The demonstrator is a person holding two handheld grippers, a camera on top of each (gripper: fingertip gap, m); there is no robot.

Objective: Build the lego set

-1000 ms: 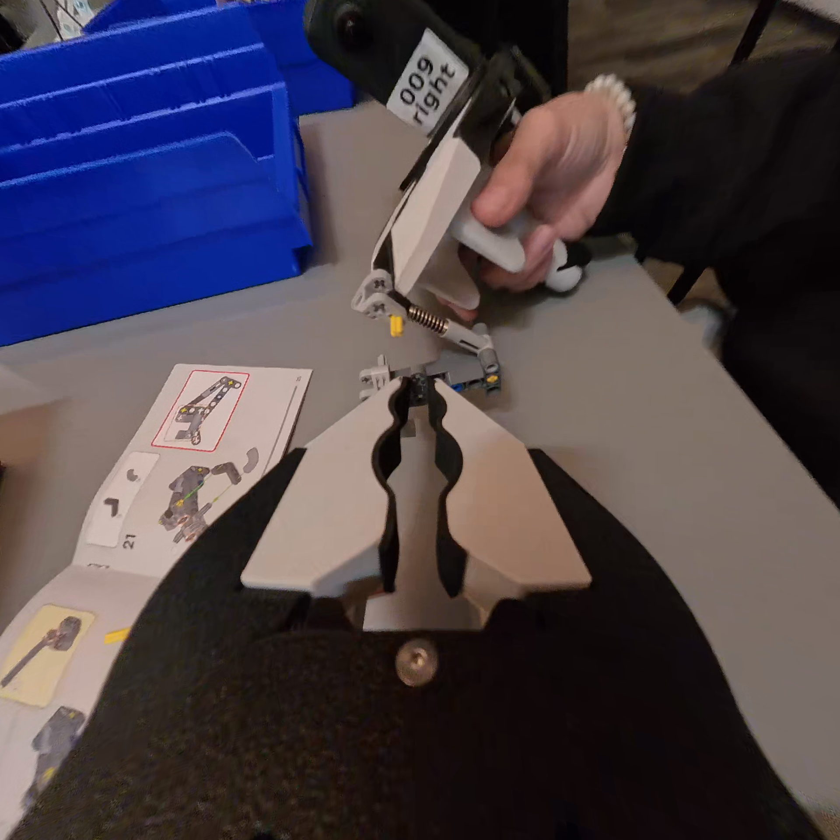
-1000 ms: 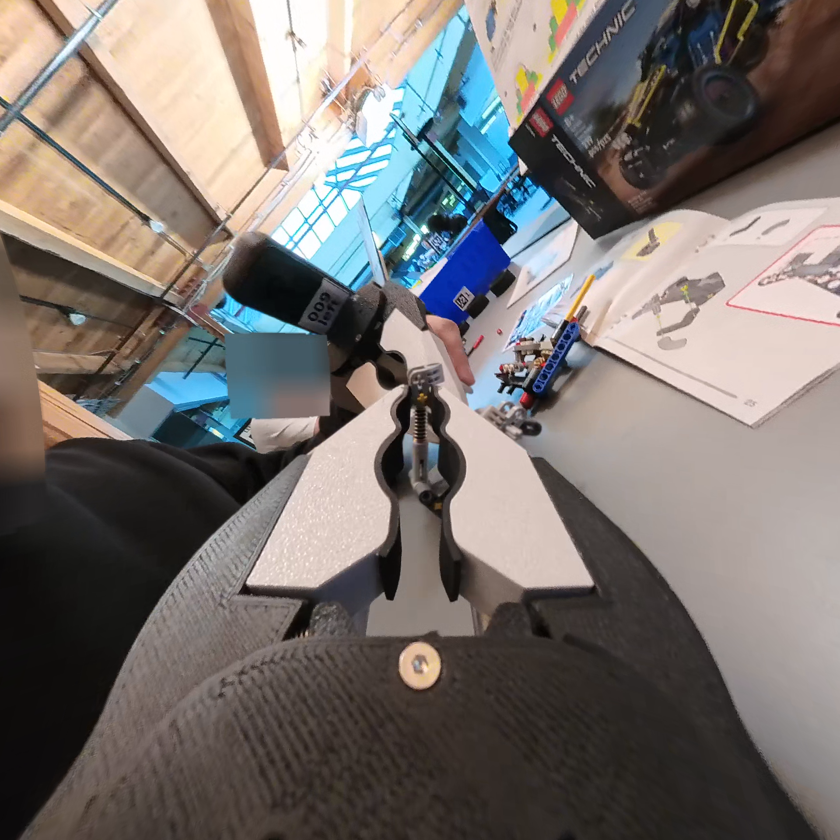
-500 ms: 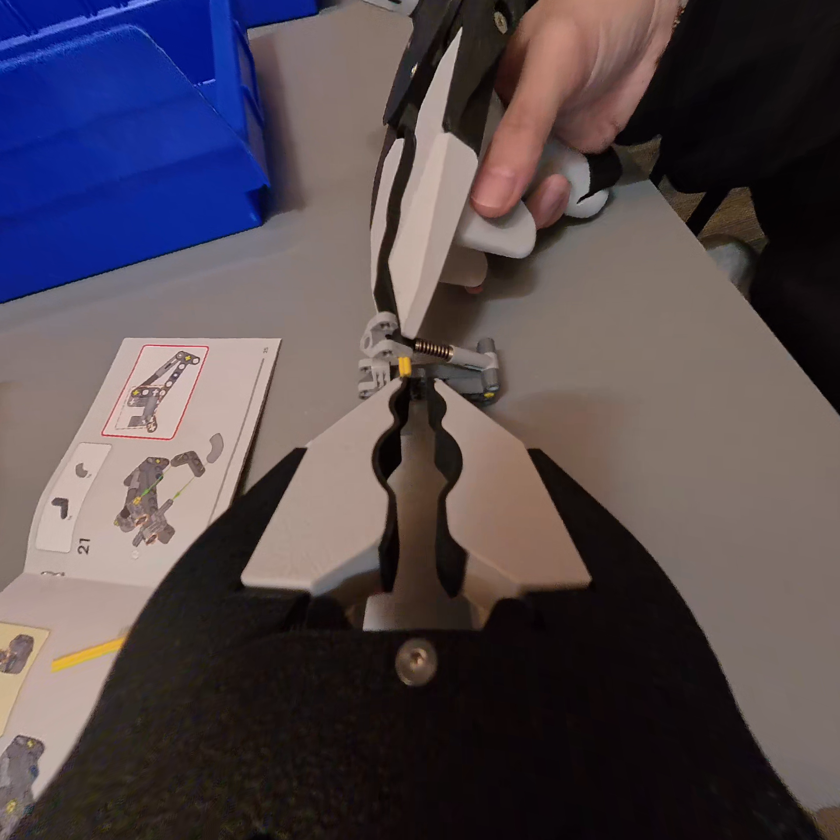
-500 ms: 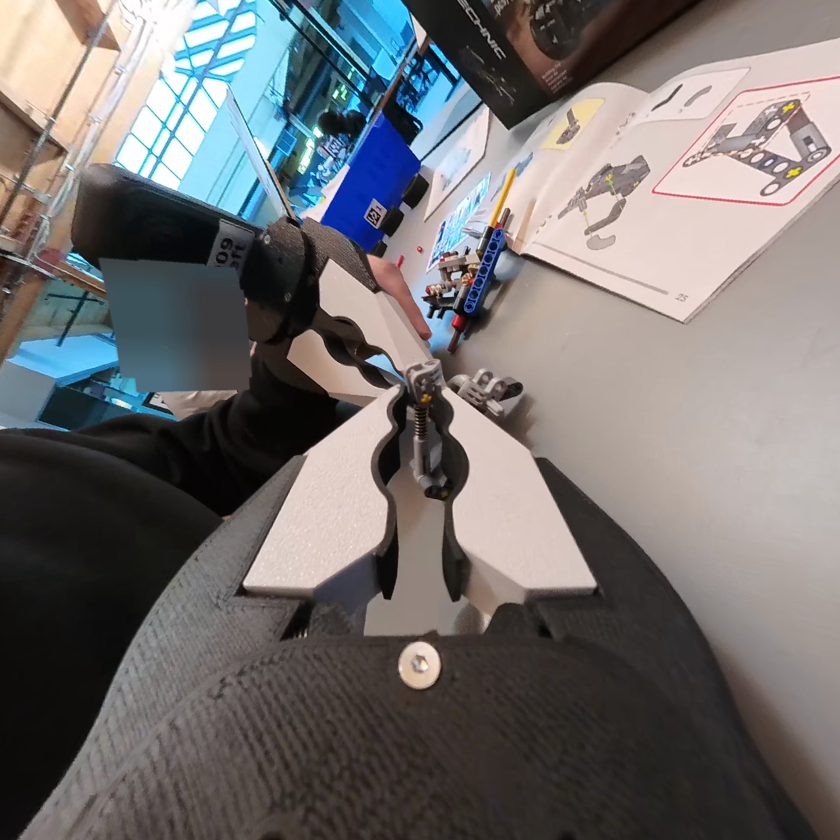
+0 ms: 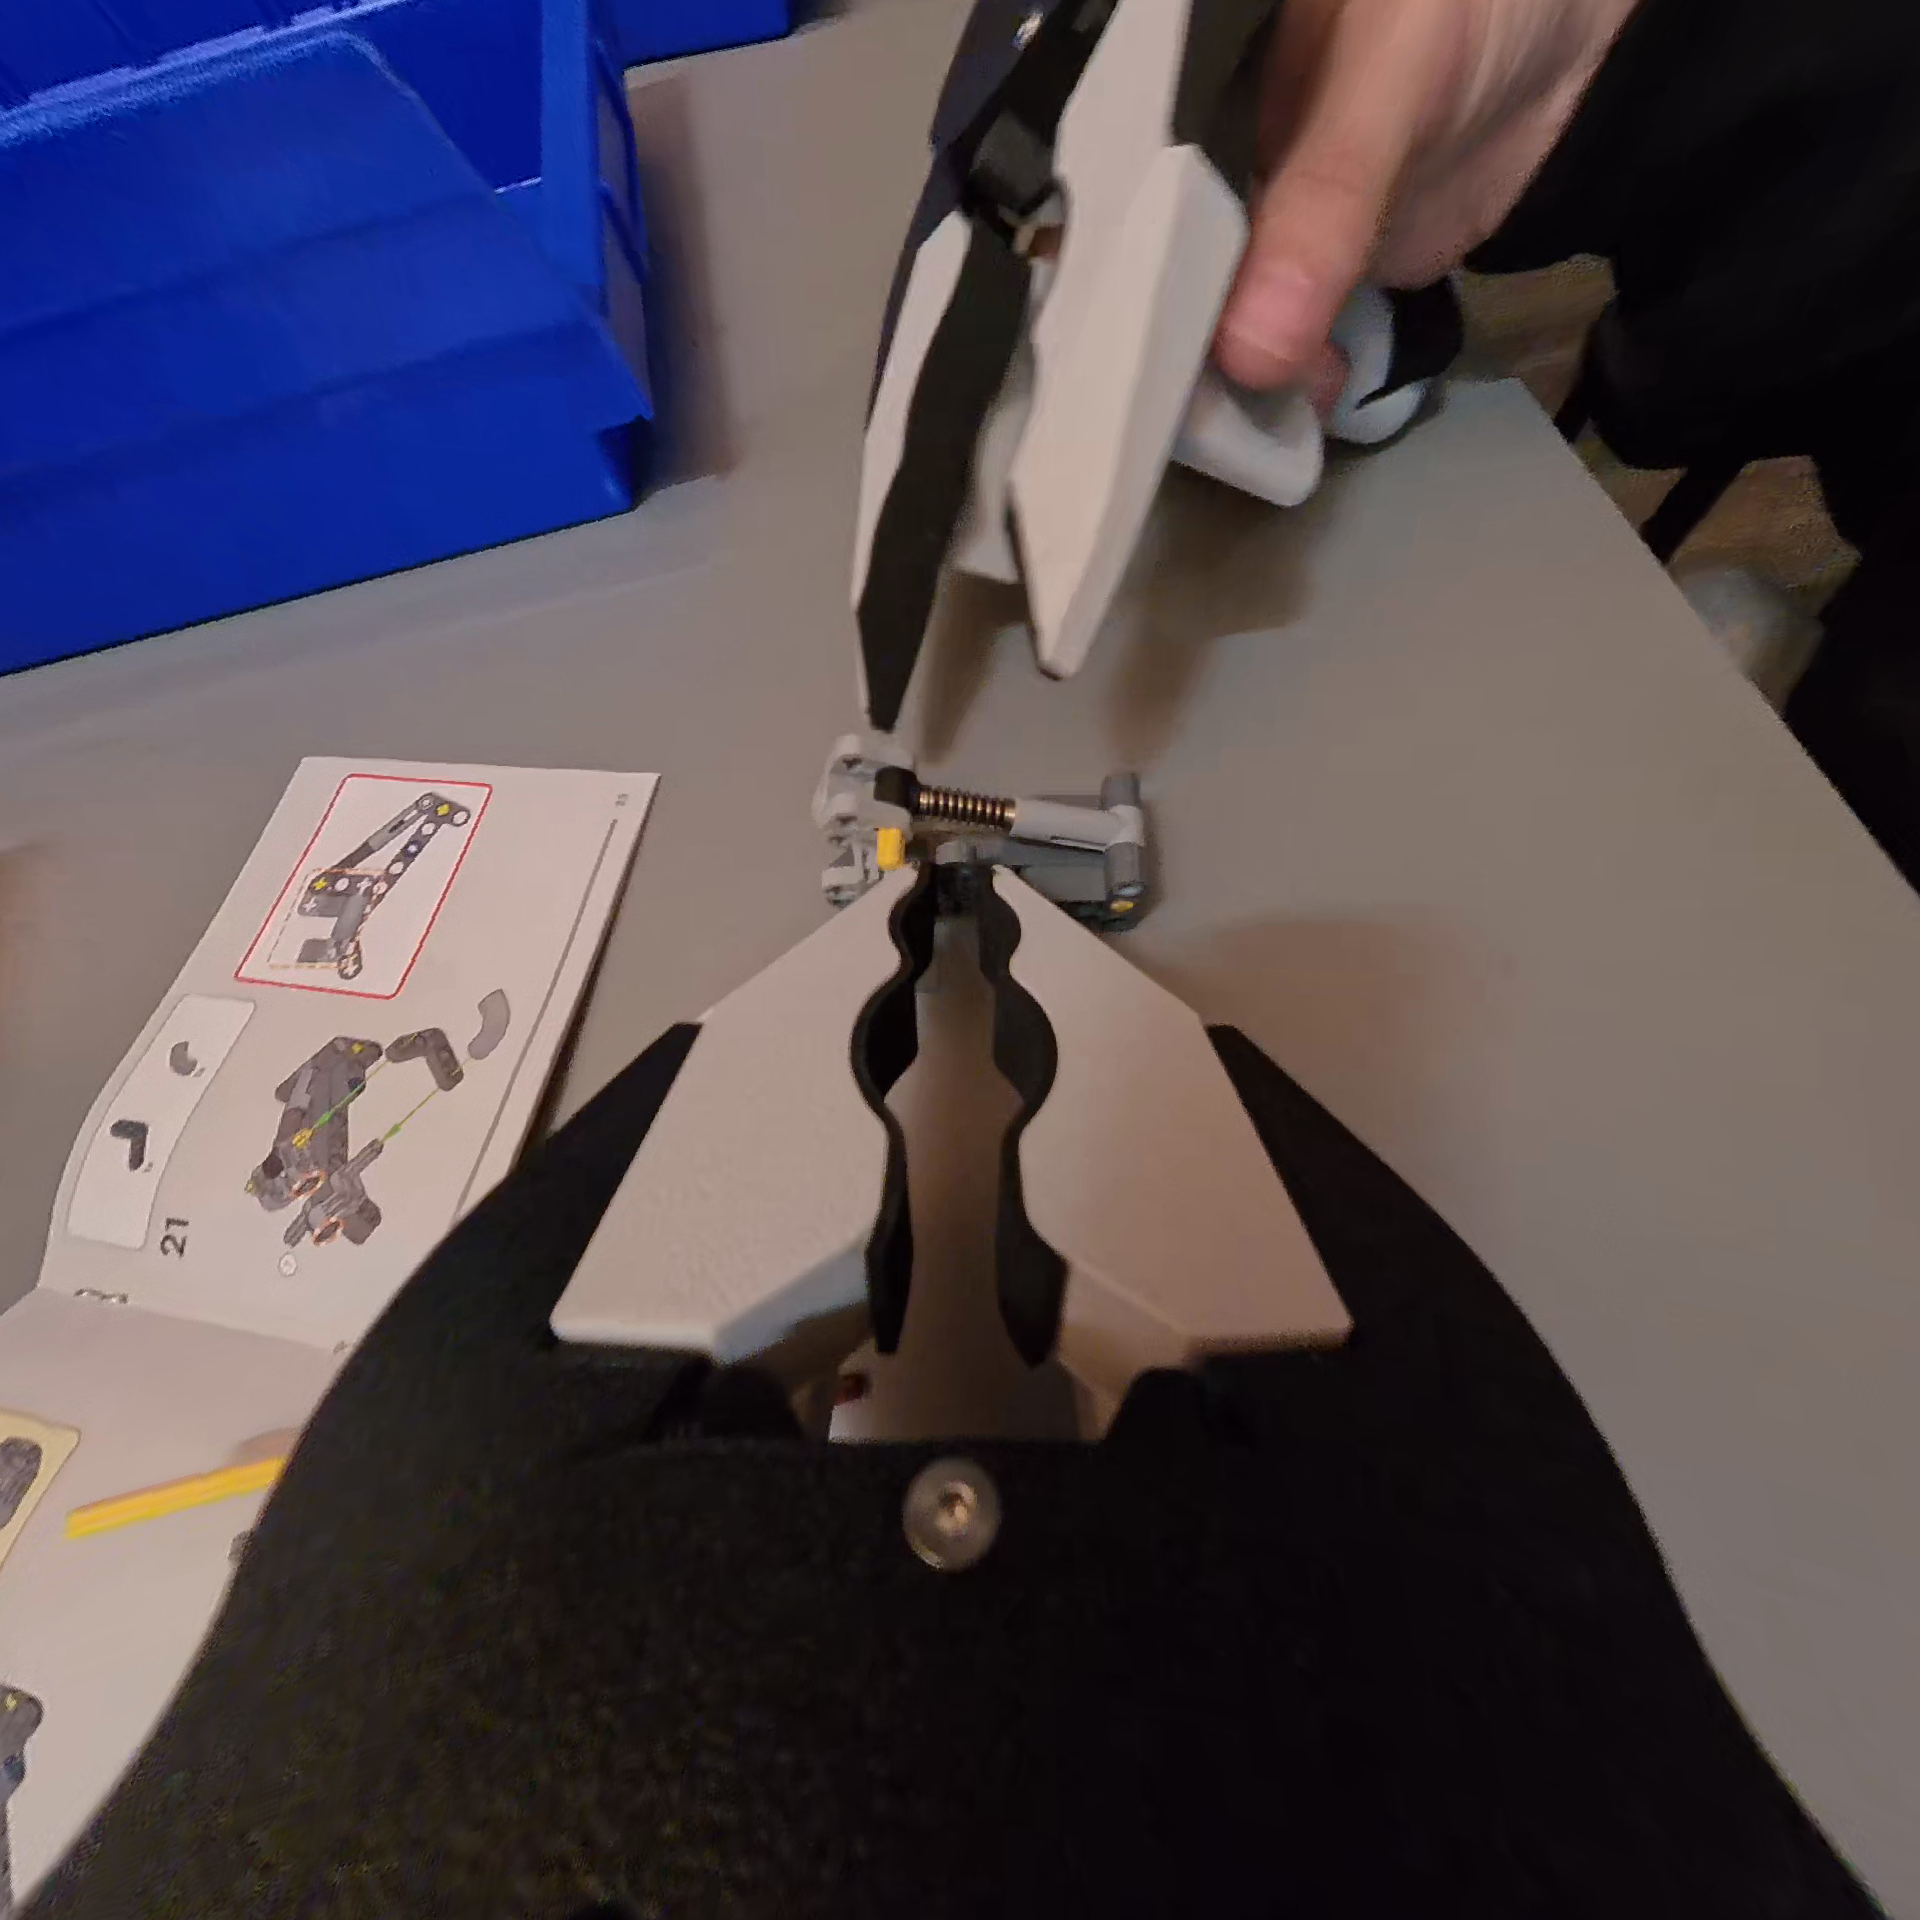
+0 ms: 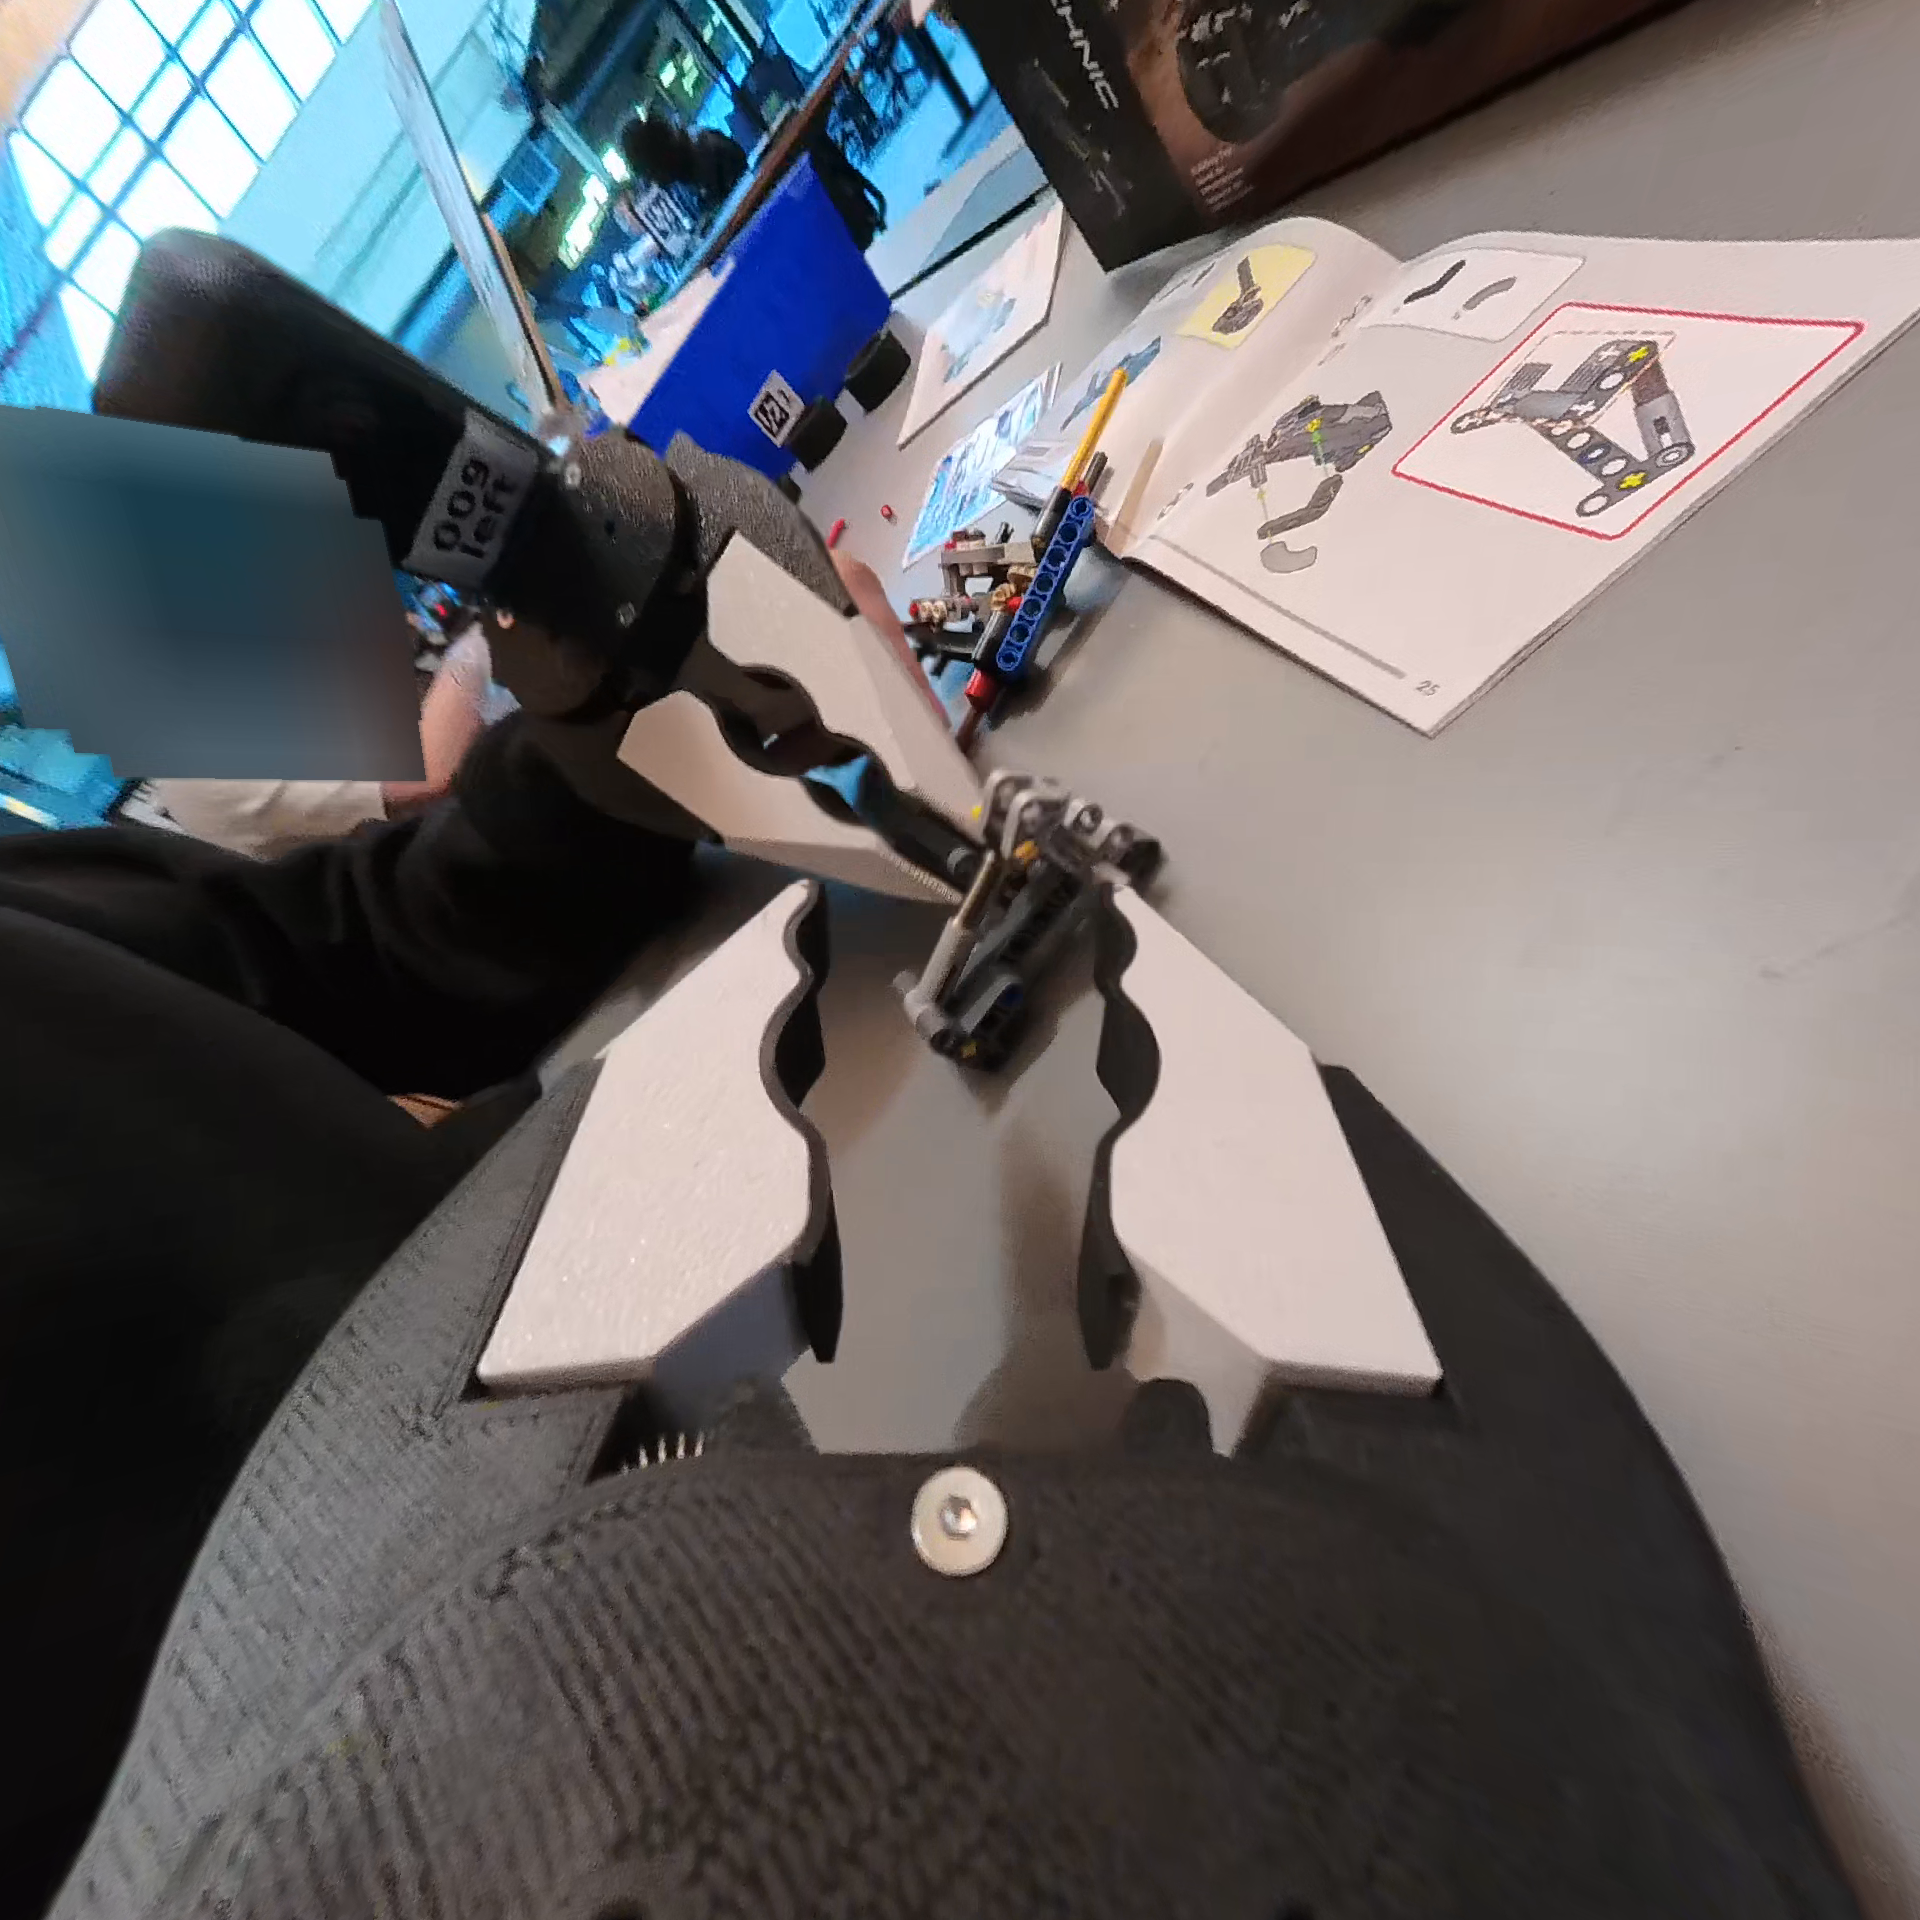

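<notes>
A small grey Lego assembly (image 5: 1081,883) lies on the grey table (image 5: 1455,1143). A grey shock absorber with a metal spring (image 5: 961,807) sits across its top. My left gripper (image 5: 951,896) is shut on the near side of the assembly. My right gripper (image 5: 966,691) hangs just above the shock absorber, open and empty. In the right wrist view the assembly (image 6: 987,987) lies between the spread fingers of my right gripper (image 6: 966,904). My left gripper (image 6: 961,854) holds it from the left.
Blue bins (image 5: 260,312) stand at the back left. An open instruction booklet (image 5: 343,1039) lies left of the assembly, with a yellow axle (image 5: 177,1496) on it. A half-built model with a blue beam (image 6: 1034,592) and the set's box (image 6: 1247,104) lie beyond. The table edge (image 5: 1714,644) runs on the right. The tips of both grippers are at nearly the same place.
My right gripper brought the shock absorber down onto the assembly, opened and let it go. My left gripper kept its hold on the assembly.
</notes>
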